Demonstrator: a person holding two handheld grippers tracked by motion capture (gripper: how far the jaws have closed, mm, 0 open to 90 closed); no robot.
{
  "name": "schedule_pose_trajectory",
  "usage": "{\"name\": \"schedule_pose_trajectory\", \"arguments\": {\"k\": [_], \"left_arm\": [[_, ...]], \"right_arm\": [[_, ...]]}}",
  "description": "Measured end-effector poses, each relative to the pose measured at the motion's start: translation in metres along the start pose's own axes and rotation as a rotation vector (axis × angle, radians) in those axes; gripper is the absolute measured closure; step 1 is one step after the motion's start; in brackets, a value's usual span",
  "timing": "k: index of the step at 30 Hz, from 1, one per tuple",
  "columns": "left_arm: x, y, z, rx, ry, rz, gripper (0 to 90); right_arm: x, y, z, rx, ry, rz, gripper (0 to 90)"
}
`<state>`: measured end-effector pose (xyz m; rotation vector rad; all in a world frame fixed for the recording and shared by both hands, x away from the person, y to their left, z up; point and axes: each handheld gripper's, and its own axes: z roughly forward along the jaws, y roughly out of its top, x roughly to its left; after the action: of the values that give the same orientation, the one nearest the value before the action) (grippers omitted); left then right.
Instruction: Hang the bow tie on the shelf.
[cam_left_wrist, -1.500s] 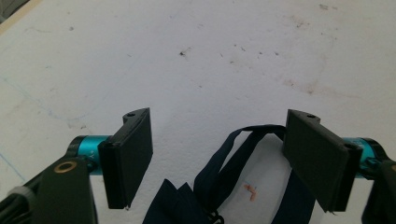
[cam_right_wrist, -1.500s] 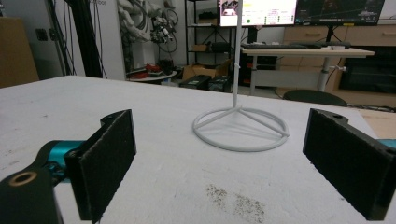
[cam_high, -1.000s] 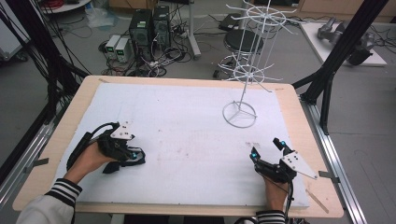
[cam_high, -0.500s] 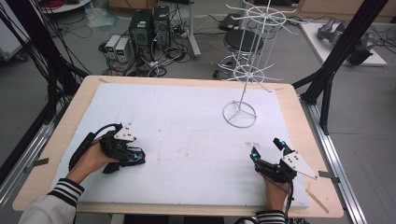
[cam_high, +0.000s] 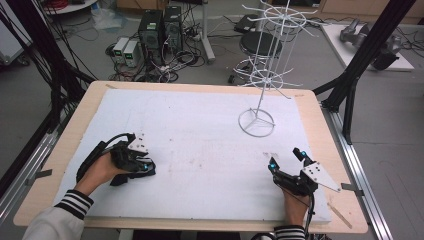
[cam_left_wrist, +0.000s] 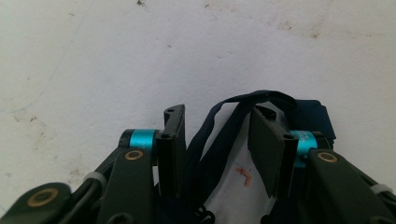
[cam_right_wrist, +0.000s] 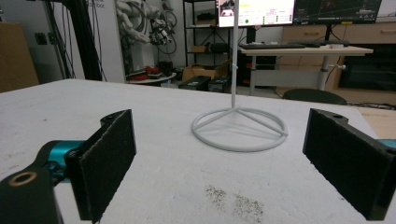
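A dark blue thing with thin straps (cam_left_wrist: 233, 116) lies on the white table cover (cam_high: 200, 125) at the near left. My left gripper (cam_left_wrist: 217, 140) points down over it. Its jaws have just been closing, and a strap loop stands between them with a gap still showing beside the pads. In the high view the left gripper (cam_high: 142, 166) sits on that dark thing (cam_high: 148, 172). My right gripper (cam_high: 285, 158) rests at the near right, jaws wide and nothing between them. It faces the round base of a white wire rack (cam_right_wrist: 239, 127).
The white wire rack (cam_high: 256, 122) stands on the far right part of the table, its hooked arms (cam_high: 280, 20) spreading high above. A bare wooden rim (cam_high: 320, 110) runs round the cover. Black frame posts (cam_high: 350, 80) flank the table.
The left gripper's jaws have drawn closer together over the dark strapped thing. The right hand has kept still.
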<state>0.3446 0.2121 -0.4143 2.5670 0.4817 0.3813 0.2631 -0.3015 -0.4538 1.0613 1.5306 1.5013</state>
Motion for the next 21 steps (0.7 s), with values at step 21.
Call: {"name": "schedule_pose_trajectory", "arguments": {"k": [21], "left_arm": [[-0.0009, 0.0013, 0.0014, 0.006, -0.018, -0.03, 87.0]], "right_arm": [[-0.0004, 0.0, -0.0001, -0.004, -0.004, -0.002, 8.6]]}}
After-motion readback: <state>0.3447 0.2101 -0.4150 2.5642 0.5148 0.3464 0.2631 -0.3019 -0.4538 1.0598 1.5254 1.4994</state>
